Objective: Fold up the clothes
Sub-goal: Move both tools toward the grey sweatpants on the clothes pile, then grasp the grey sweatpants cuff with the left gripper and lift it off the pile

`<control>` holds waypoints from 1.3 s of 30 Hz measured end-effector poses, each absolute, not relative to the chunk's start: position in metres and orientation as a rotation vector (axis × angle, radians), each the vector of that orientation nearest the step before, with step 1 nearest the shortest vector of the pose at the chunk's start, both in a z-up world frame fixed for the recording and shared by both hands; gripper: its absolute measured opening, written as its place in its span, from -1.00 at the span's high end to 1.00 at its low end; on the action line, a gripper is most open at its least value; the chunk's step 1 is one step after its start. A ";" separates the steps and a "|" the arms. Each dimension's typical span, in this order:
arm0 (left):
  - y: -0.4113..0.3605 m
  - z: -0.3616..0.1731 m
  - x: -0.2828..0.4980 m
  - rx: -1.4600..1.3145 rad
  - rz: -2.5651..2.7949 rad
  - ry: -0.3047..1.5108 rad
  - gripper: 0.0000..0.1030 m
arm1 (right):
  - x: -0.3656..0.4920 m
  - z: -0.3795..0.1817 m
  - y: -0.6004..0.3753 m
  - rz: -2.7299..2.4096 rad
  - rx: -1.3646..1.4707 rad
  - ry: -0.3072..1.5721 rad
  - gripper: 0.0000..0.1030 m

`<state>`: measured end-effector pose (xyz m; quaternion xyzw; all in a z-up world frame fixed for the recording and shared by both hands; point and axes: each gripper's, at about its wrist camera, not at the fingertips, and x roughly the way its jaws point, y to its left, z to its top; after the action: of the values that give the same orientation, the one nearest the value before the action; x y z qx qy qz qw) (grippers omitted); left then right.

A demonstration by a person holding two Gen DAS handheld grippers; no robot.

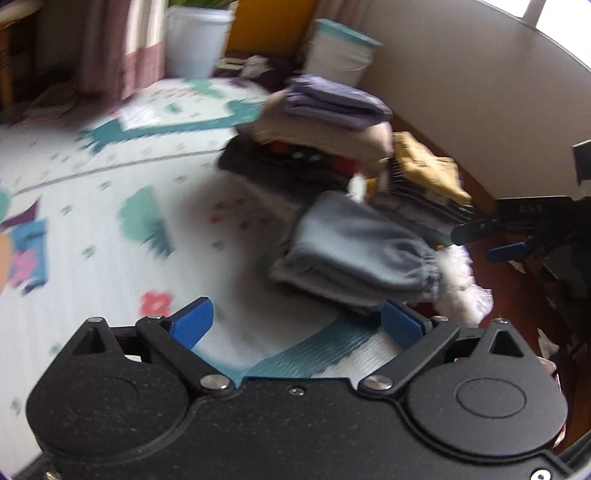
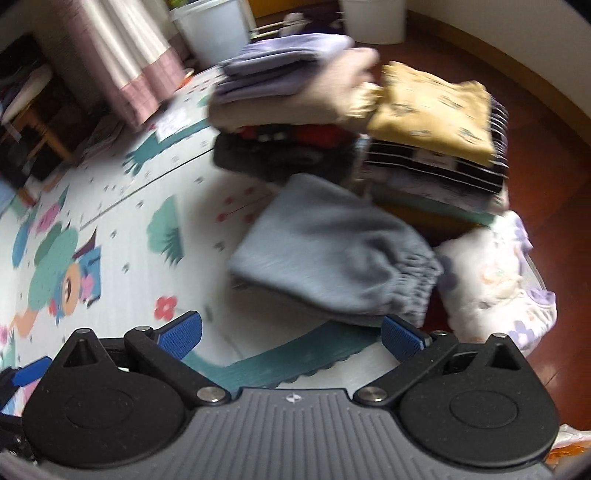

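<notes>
A folded grey garment with an elastic cuff point(image 1: 354, 254) point(image 2: 332, 251) lies on the patterned play mat point(image 1: 110, 206) point(image 2: 122, 221), just ahead of both grippers. My left gripper point(image 1: 299, 325) is open, its blue pads spread wide with nothing between them. My right gripper point(image 2: 291, 336) is open too and holds nothing. The right gripper also shows at the right edge of the left wrist view point(image 1: 506, 251). Behind the grey garment stand stacks of folded clothes: a purple piece on beige point(image 1: 332, 99) point(image 2: 280, 62) and a mustard piece on striped ones point(image 1: 428, 170) point(image 2: 432, 107).
A white floral garment point(image 2: 495, 280) point(image 1: 461, 288) lies crumpled on the wooden floor to the right. White bins point(image 1: 195, 40) point(image 2: 373, 18), a curtain point(image 2: 122, 55) and a pale wall point(image 1: 480, 92) lie beyond. Both views are motion-blurred.
</notes>
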<state>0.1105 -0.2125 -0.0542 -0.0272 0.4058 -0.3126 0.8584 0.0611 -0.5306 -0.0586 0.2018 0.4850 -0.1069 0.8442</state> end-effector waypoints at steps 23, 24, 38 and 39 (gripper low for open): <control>-0.427 -0.149 0.135 0.122 -1.032 0.707 -0.42 | 0.049 -0.102 -0.635 -0.495 0.594 1.097 -0.93; -0.436 -0.152 0.133 0.144 -1.028 0.695 -0.42 | 0.050 -0.104 -0.636 -0.501 0.594 1.103 -0.93; -0.437 -0.144 0.131 0.226 -1.022 0.681 0.56 | 0.049 -0.092 -0.639 -0.496 0.601 1.070 -0.99; -0.427 -0.137 0.134 0.198 -1.012 0.686 0.57 | 0.049 -0.092 -0.638 -0.492 0.599 1.068 -0.99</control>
<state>0.1340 -0.4266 -0.1370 0.0930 0.3214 -0.4744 0.8142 0.0494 -0.6376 -0.0916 0.2783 0.4962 -0.2284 0.7900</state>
